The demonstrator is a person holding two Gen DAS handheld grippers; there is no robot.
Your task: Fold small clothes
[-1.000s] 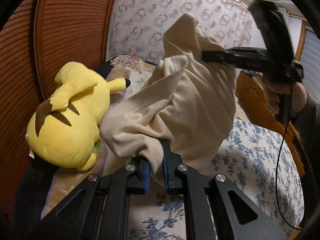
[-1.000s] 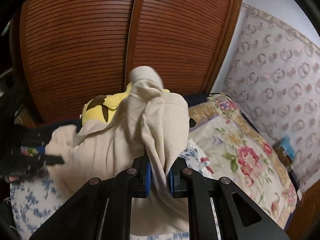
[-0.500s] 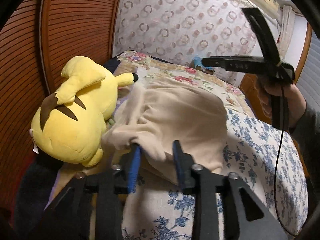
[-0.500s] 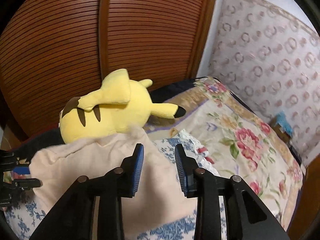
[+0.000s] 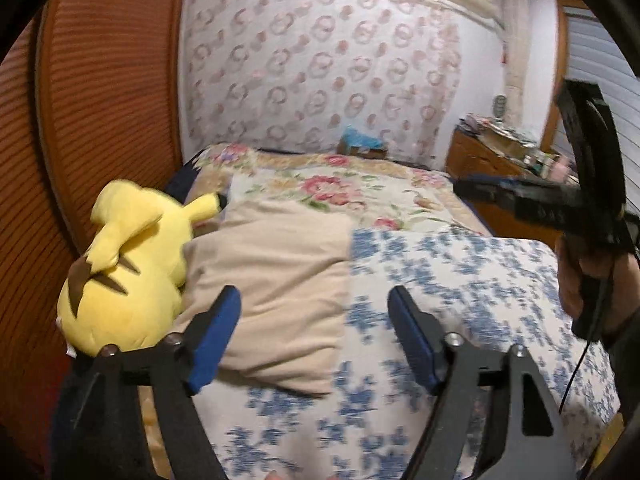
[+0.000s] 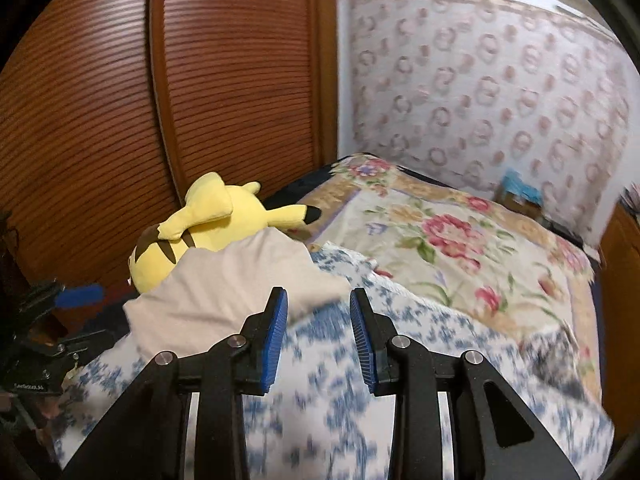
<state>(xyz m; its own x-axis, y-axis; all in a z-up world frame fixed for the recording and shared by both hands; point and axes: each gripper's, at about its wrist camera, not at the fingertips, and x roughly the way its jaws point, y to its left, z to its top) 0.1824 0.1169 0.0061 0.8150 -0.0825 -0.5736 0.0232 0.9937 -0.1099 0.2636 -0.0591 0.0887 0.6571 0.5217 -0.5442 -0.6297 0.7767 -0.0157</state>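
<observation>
A beige garment (image 5: 276, 280) lies folded flat on the blue-flowered bedspread (image 5: 460, 288), its left edge against a yellow plush toy (image 5: 128, 264). My left gripper (image 5: 314, 312) hovers above the garment's near edge with its jaws opening wide and nothing between them. The right wrist view shows the same garment (image 6: 232, 288) ahead and to the left. My right gripper (image 6: 318, 308) is over the bedspread (image 6: 400, 360) just off the garment's right corner, jaws opening, nothing between them. The right gripper (image 5: 520, 196), held by a hand (image 5: 580, 280), also appears at the right of the left wrist view.
A yellow plush toy (image 6: 216, 224) lies by the ribbed wooden wardrobe doors (image 6: 200, 100). A floral quilt (image 6: 440, 240) covers the far part of the bed. A wooden dresser (image 5: 492, 160) with clutter stands at the right, near a patterned curtain (image 5: 320, 72).
Both grippers held the beige garment up in the air a second ago. It now lies folded on the bed, both grippers have let go, opened and drawn back from it.
</observation>
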